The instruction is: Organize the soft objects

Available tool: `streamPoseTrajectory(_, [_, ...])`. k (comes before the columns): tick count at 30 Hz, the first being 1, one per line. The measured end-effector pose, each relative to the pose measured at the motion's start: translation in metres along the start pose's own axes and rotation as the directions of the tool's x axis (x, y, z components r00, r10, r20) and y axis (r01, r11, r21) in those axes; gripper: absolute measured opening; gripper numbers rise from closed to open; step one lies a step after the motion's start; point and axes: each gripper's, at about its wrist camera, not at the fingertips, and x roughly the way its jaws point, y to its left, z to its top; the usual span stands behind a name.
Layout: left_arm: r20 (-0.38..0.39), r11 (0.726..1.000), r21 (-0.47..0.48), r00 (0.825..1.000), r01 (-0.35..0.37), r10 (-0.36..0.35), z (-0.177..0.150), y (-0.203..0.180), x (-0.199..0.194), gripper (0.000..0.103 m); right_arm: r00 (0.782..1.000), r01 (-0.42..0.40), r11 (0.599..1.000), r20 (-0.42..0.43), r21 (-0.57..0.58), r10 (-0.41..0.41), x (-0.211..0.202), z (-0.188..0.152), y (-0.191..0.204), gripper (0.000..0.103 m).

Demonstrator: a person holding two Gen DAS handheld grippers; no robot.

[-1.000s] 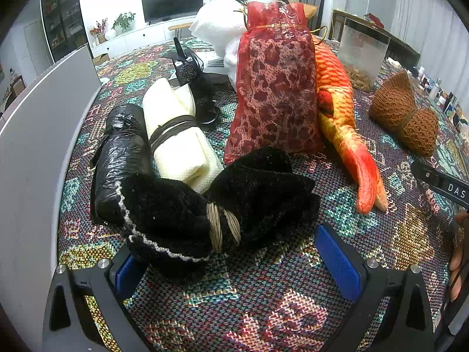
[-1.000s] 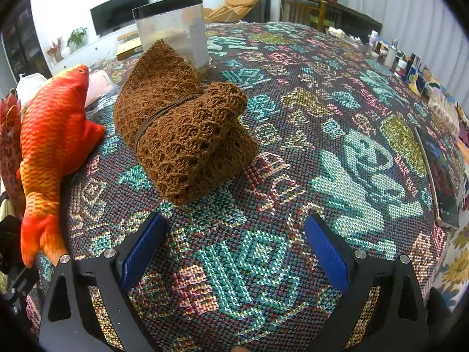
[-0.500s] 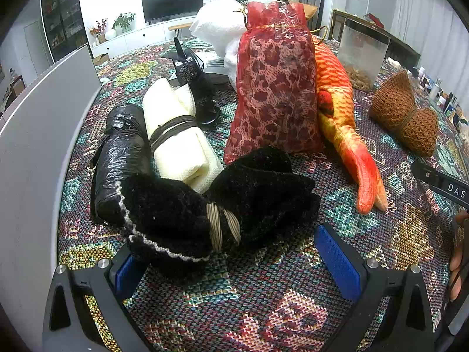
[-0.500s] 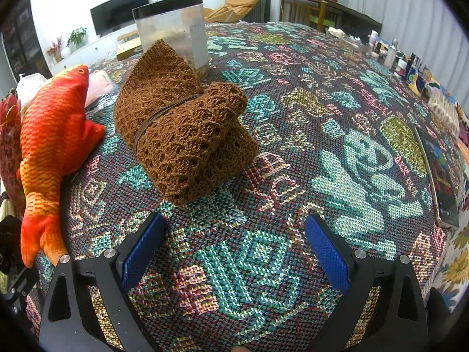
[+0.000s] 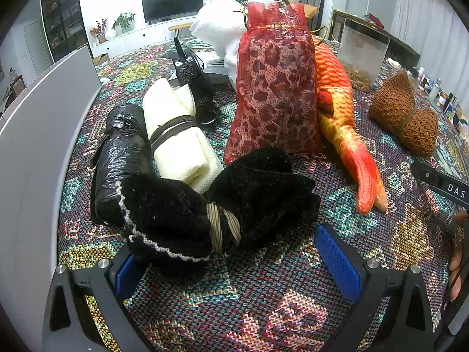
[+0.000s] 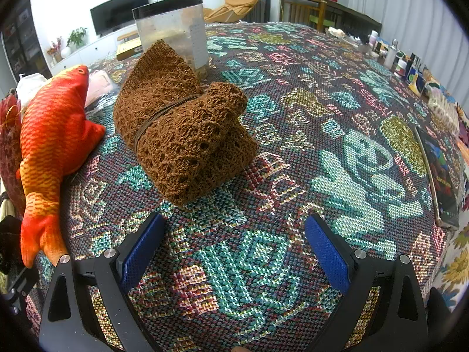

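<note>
Nothing moved; both tools [image 5: 231,261] [image 6: 234,243] wide open, empty; fuzzy black bundle [image 5: 217,202] twine-bound.

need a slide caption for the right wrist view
Open right gripper faces a tied brown knit bundle, orange fish plush beside it.

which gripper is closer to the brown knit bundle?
Right. The right gripper sits open just short of the brown knit bundle; the left gripper is at the black fuzzy bundle, far across.
</note>
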Motion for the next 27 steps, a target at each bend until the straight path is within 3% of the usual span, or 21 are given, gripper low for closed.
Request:
streamPoseTrajectory(14, [-0.007, 1.000, -0.008, 1.000, 0.000, 0.000, -0.012, -0.002, -0.011, 0.103, 1.000, 0.000, 1.000, 0.000, 0.000, 0.000, 0.000, 0.000, 0.000, 0.098])
streamPoseTrajectory(20, [0.024, 0.997, -0.061, 0.998, 0.054, -0.052, -0.031, 0.002, -0.035, 0.103, 1.000, 0.000, 1.000, 0.000, 0.000, 0.000, 0.000, 0.000, 0.000, 0.098])
streamPoseTrajectory(24, [0.096, 0.986, -0.137, 0.992, 0.098, -0.085, -0.019, 0.016, -0.057, 0.103, 1.000, 0.000, 1.000, 0.000, 0.000, 0.000, 0.000, 0.000, 0.000, 0.098])
streamPoseTrajectory(27, [0.124, 0.983, -0.145, 0.988, 0.112, -0.095, 0.002, 0.020, -0.066, 0.103, 1.000, 0.000, 1.000, 0.000, 0.000, 0.000, 0.000, 0.001, 0.000, 0.098])
